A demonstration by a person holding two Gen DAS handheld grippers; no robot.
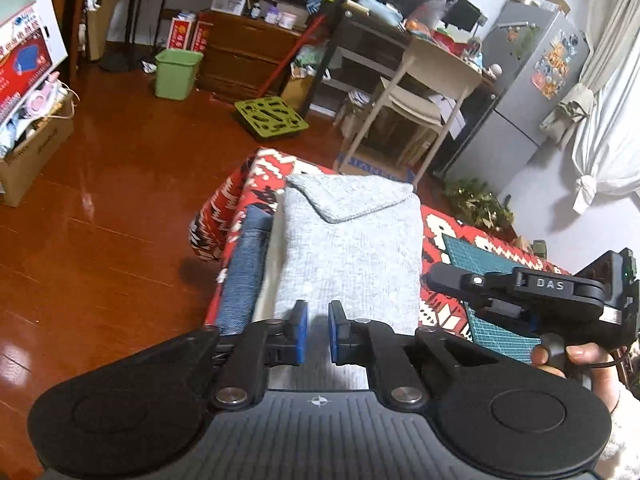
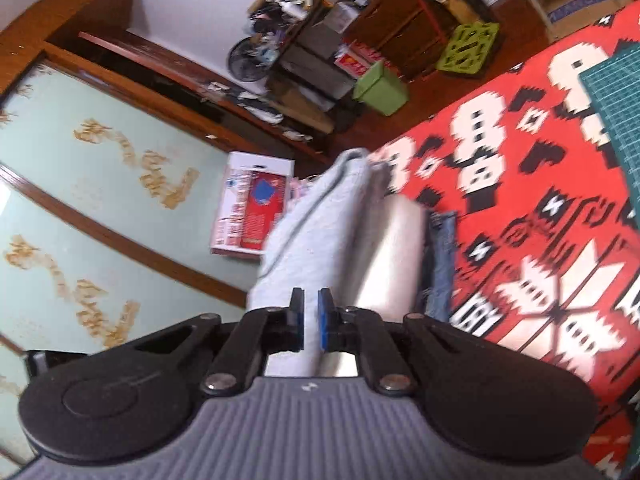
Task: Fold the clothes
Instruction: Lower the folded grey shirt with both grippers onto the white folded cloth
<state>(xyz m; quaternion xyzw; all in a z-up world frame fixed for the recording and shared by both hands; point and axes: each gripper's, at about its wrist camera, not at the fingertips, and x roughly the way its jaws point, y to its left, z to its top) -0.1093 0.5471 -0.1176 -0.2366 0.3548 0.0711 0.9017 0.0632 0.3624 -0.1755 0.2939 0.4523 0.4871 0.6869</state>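
Lying lengthwise on the table, the folded light-grey knitted garment [image 1: 352,248] runs its long axis straight away from the left wrist camera, with a folded-over flap at the far end. It sits on top of a cream folded layer [image 1: 270,264] and a blue denim garment [image 1: 244,272], both showing along its left side. Underneath is the red, white and black patterned table cover [image 1: 440,232].

Edges and room: the stack lies close to the table's left edge, beyond which is open red-brown wooden floor [image 1: 120,200]. To the right, cover and a dark green cutting mat [image 1: 476,256] are free.

Left hand-held gripper [image 1: 318,334]: blue pads parted by a narrow gap, over the near end of the grey garment, gripping nothing visible.

Right hand-held gripper [image 2: 311,320]: rolled sideways relative to the table in the right wrist view, pads a narrow gap apart, grey garment [image 2: 320,232] behind them; whether cloth is pinched cannot be told. A person's hand [image 1: 576,364] holds its handle, fingers wrapped.
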